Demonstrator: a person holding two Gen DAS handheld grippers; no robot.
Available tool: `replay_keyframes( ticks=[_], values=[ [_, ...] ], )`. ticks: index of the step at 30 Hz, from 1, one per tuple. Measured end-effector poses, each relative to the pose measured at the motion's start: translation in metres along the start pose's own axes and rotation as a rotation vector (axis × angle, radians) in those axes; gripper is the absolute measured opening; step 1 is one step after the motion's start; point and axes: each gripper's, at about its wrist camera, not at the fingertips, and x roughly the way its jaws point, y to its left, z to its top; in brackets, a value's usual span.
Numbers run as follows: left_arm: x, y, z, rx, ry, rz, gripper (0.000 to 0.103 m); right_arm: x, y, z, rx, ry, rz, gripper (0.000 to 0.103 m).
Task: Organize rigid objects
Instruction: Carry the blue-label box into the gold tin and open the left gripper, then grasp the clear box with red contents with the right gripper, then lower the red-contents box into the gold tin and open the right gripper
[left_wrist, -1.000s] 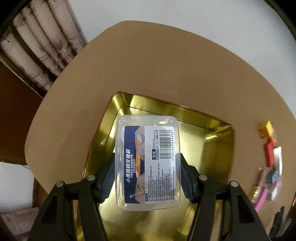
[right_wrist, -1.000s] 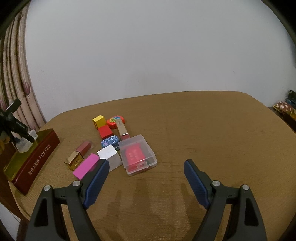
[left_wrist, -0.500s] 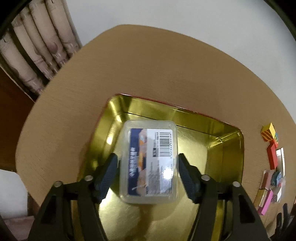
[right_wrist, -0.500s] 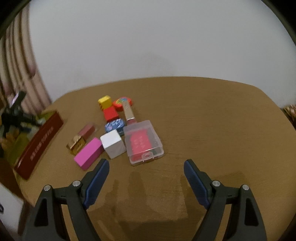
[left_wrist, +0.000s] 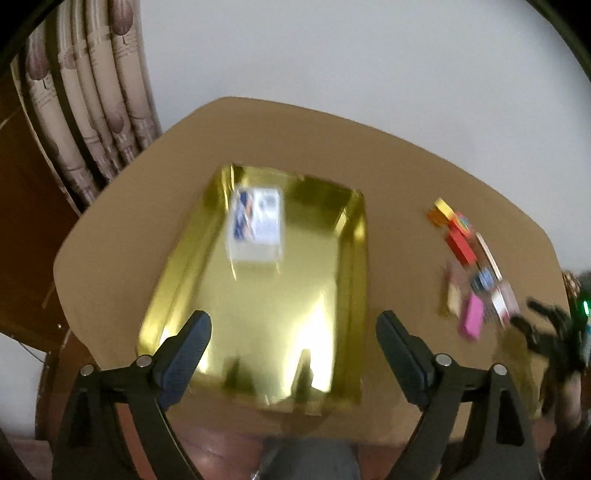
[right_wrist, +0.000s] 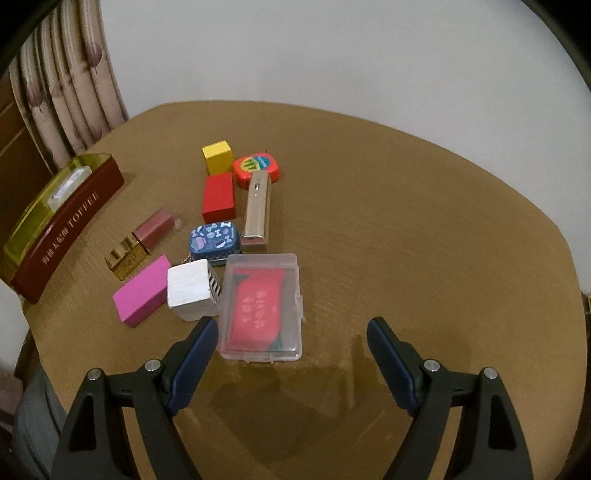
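Observation:
The clear floss-pick box (left_wrist: 256, 225) lies in the far left part of the gold tin tray (left_wrist: 343, 295). My left gripper (left_wrist: 293, 332) is open and empty, drawn back over the tray's near end. My right gripper (right_wrist: 291, 341) is open above the table, just short of a clear case with a red card (right_wrist: 262, 314). The case's near left corner lies by my left finger (right_wrist: 195, 347). The tray shows at the left in the right wrist view (right_wrist: 66, 225), with the box (right_wrist: 68, 188) inside.
Left of the clear case lie a white cube (right_wrist: 188, 290), a pink block (right_wrist: 142, 290), a gold-capped lipstick (right_wrist: 142, 242), a blue tin (right_wrist: 214, 240), a red block (right_wrist: 218, 197), a yellow block (right_wrist: 217, 157), a tape measure (right_wrist: 256, 168) and a metal tube (right_wrist: 256, 210). Curtains hang at the left.
My left gripper let go of the floss-pick box in the tray, opened wide and pulled back. My right gripper moved forward and down toward the clear red-card case.

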Motion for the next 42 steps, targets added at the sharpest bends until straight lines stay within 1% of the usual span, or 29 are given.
replay_keyframes(
  ticks=[3,6,8,10,11,12,13,18,22,25,27,29,32,34,36,37,40,41,42],
  values=[
    [-0.003,-0.004,-0.024,-0.010,0.045,-0.026,0.088,0.003,0.005,0.004,-0.032,0.023,0.015,0.085],
    [0.000,-0.008,-0.040,-0.028,0.102,-0.056,0.088,0.010,0.008,0.008,-0.070,0.055,-0.003,0.085],
    [0.001,-0.004,-0.043,-0.028,0.115,-0.072,0.088,0.018,0.008,0.012,-0.073,0.086,0.008,0.085],
    [0.002,-0.006,-0.045,-0.030,0.120,-0.079,0.088,0.026,0.009,0.014,-0.080,0.119,-0.004,0.082],
    [0.002,-0.008,-0.046,-0.031,0.124,-0.082,0.088,0.028,0.009,0.014,-0.076,0.128,0.006,0.071],
    [0.003,-0.010,-0.048,-0.033,0.130,-0.084,0.088,0.029,0.008,0.012,-0.070,0.146,0.016,0.054],
    [0.004,-0.012,-0.050,-0.040,0.135,-0.084,0.088,0.032,0.009,0.012,-0.067,0.158,0.014,0.054],
    [0.002,-0.017,-0.062,-0.063,0.134,-0.106,0.088,0.027,0.010,0.008,-0.063,0.140,-0.014,0.053],
    [-0.008,-0.010,-0.074,-0.080,0.091,-0.082,0.088,-0.001,-0.002,0.006,-0.015,0.094,-0.020,0.053],
    [-0.014,-0.004,-0.082,-0.090,0.076,-0.047,0.088,-0.039,-0.002,0.017,0.007,0.039,0.019,0.053],
    [-0.016,0.000,-0.089,-0.100,0.060,-0.027,0.088,-0.064,0.008,0.033,0.015,0.002,0.081,0.053],
    [-0.016,0.006,-0.096,-0.120,0.061,-0.009,0.089,-0.081,0.033,0.054,0.000,-0.019,0.152,0.053],
    [-0.016,0.017,-0.105,-0.142,0.065,-0.010,0.089,-0.093,0.083,0.084,-0.032,-0.028,0.265,0.053],
    [-0.016,0.025,-0.110,-0.151,0.071,-0.003,0.089,-0.090,0.128,0.104,-0.052,-0.012,0.348,0.053],
    [-0.017,0.032,-0.115,-0.156,0.065,0.004,0.089,-0.078,0.160,0.118,-0.056,0.018,0.403,0.053],
    [-0.018,0.035,-0.116,-0.160,0.063,0.003,0.089,-0.069,0.178,0.123,-0.067,0.033,0.414,0.053],
    [-0.021,0.042,-0.120,-0.167,0.052,-0.001,0.089,-0.040,0.230,0.137,-0.094,0.078,0.392,0.053],
    [-0.022,0.042,-0.121,-0.170,0.045,0.000,0.089,-0.025,0.248,0.141,-0.102,0.096,0.376,0.053],
    [-0.022,0.042,-0.121,-0.173,0.036,0.001,0.089,-0.014,0.257,0.143,-0.114,0.108,0.356,0.053]
  ],
)
